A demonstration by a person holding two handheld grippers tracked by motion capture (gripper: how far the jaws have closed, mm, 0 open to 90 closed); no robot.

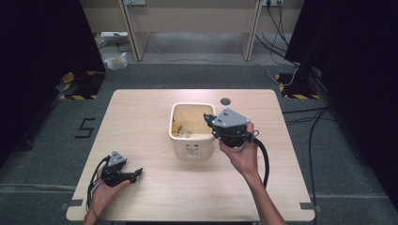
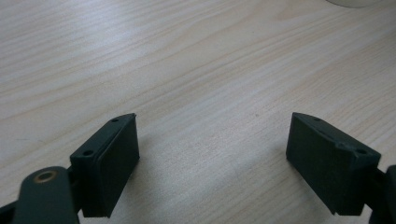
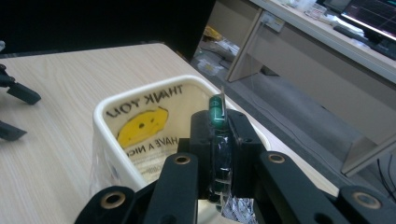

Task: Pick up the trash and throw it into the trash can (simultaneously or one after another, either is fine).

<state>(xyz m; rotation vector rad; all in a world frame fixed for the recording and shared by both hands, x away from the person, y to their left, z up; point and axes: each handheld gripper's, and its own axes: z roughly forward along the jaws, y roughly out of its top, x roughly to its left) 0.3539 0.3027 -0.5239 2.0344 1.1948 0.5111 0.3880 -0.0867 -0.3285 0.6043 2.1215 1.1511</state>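
A cream plastic bin [image 1: 191, 149] stands in the middle of the table, lined with a bag [image 3: 142, 123] printed with a yellow smiley and "THANK YOU". My right gripper [image 1: 207, 117] hangs over the bin's right rim, held up by a hand. In the right gripper view the right gripper [image 3: 219, 126] is shut on a thin green foil packet [image 3: 216, 114], whose top sticks out above the jaws. My left gripper [image 1: 137, 174] rests low at the table's front left. In its own view the left gripper [image 2: 212, 154] is open, with bare wood between the jaws.
The wooden table [image 1: 141, 117] has a round hole [image 1: 225, 101] behind the bin. A desk frame [image 1: 248, 42] and cables [image 1: 281, 28] lie on the floor beyond the table. Dark curtains hang on both sides.
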